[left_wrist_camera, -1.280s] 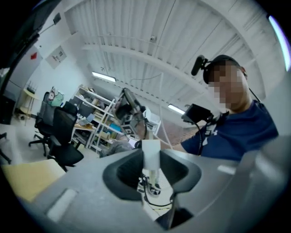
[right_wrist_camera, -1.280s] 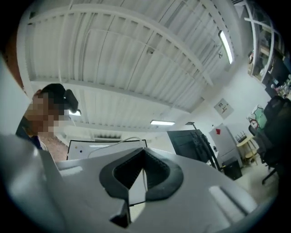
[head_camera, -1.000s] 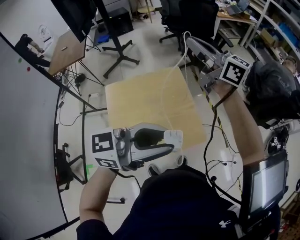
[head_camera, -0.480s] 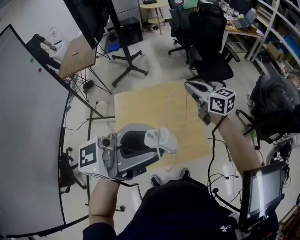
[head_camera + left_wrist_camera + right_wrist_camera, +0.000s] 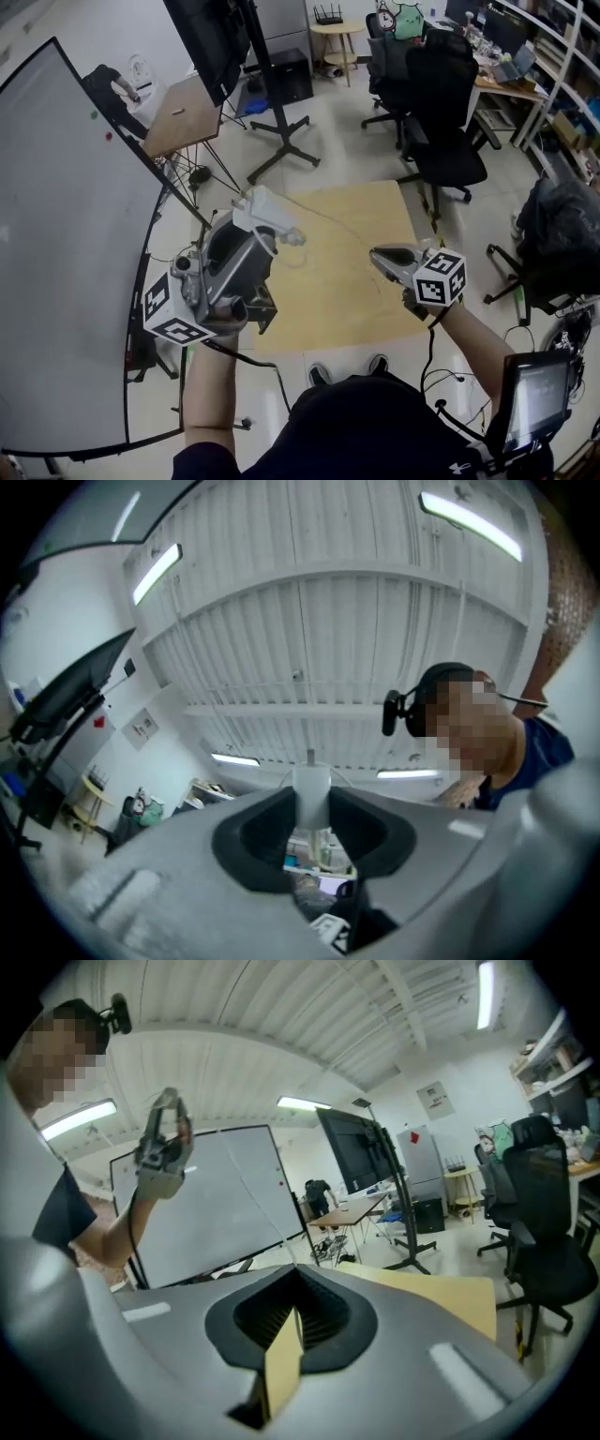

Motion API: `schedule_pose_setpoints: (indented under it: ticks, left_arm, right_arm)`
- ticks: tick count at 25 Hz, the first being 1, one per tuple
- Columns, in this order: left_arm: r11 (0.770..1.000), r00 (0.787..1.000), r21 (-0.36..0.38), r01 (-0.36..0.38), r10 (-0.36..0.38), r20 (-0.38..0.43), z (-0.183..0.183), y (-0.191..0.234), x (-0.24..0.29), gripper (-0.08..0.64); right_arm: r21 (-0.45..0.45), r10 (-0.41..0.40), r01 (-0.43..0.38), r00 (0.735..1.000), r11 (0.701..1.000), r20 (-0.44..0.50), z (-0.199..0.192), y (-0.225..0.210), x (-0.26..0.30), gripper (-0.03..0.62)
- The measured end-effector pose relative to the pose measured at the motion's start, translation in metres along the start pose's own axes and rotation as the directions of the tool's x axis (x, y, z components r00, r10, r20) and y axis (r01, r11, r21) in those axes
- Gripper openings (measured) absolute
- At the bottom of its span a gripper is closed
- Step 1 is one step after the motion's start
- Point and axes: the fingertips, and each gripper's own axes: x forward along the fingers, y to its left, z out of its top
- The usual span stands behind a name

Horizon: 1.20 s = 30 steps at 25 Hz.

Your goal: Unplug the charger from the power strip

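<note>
Charger [image 5: 266, 212], one, clamped in left gripper [image 5: 253, 227]; right gripper [image 5: 378, 255] shut, seemingly on one cable [image 5: 269, 1220].

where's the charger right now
Head view, left of centre: the charger is held in the left gripper, up over the left edge of the wooden table.
</note>
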Motion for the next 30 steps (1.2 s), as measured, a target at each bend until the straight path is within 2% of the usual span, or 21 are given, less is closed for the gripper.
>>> schedule_pose_setpoints:
  ticks: [3,5,7,10,13,16,18,20,21,25,28,30]
  left_arm:
    - [0.985,0.988,0.074,-0.154,0.155,-0.015,0.008,0.043,-0.019,0.120]
    - [0.958,0.963,0.130,-0.256,0.265,-0.054,0.006,0.073,-0.033,0.118]
    - [0.931,0.934,0.159,-0.328,0.345,-0.094,0.002,0.097,-0.046,0.118]
    - [0.894,0.887,0.214,-0.395,0.431,-0.164,-0.008,0.123,-0.059,0.120]
    - [0.854,0.830,0.282,-0.438,0.504,-0.237,-0.026,0.143,-0.067,0.119]
    - [0.835,0.788,0.353,-0.423,0.531,-0.312,-0.056,0.156,-0.076,0.120]
    - [0.840,0.753,0.388,-0.380,0.525,-0.396,-0.086,0.156,-0.078,0.119]
    - [0.860,0.723,0.390,-0.330,0.496,-0.482,-0.118,0.150,-0.080,0.118]
    - [0.874,0.714,0.378,-0.307,0.473,-0.516,-0.132,0.146,-0.080,0.118]
    - [0.929,0.701,0.290,-0.230,0.365,-0.613,-0.174,0.120,-0.079,0.120]
    - [0.965,0.673,0.214,-0.151,0.259,-0.693,-0.201,0.095,-0.083,0.118]
    - [0.984,0.662,0.146,-0.097,0.174,-0.729,-0.220,0.072,-0.089,0.118]
  right_arm:
    - [-0.143,0.113,-0.135,0.982,0.981,-0.154,-0.032,0.058,0.000,0.008]
    - [-0.250,0.180,-0.240,0.954,0.938,-0.240,-0.044,0.098,-0.005,0.008]
    - [-0.315,0.246,-0.334,0.926,0.889,-0.287,-0.044,0.136,-0.012,0.008]
    - [-0.368,0.319,-0.427,0.892,0.826,-0.320,-0.034,0.180,-0.019,0.008]
    - [-0.451,0.336,-0.473,0.874,0.757,-0.352,-0.021,0.209,-0.021,0.008]
    - [-0.540,0.351,-0.514,0.855,0.666,-0.381,0.000,0.238,-0.026,0.008]
    - [-0.612,0.353,-0.513,0.858,0.602,-0.372,0.020,0.251,-0.033,0.008]
    - [-0.687,0.336,-0.478,0.877,0.547,-0.343,0.048,0.253,-0.041,0.008]
    - [-0.717,0.324,-0.454,0.889,0.529,-0.323,0.063,0.252,-0.044,0.008]
    - [-0.796,0.252,-0.356,0.932,0.491,-0.261,0.121,0.232,-0.052,0.008]
    - [-0.838,0.188,-0.301,0.952,0.455,-0.240,0.149,0.208,-0.049,0.008]
    - [-0.862,0.144,-0.251,0.967,0.440,-0.208,0.159,0.191,-0.046,0.008]
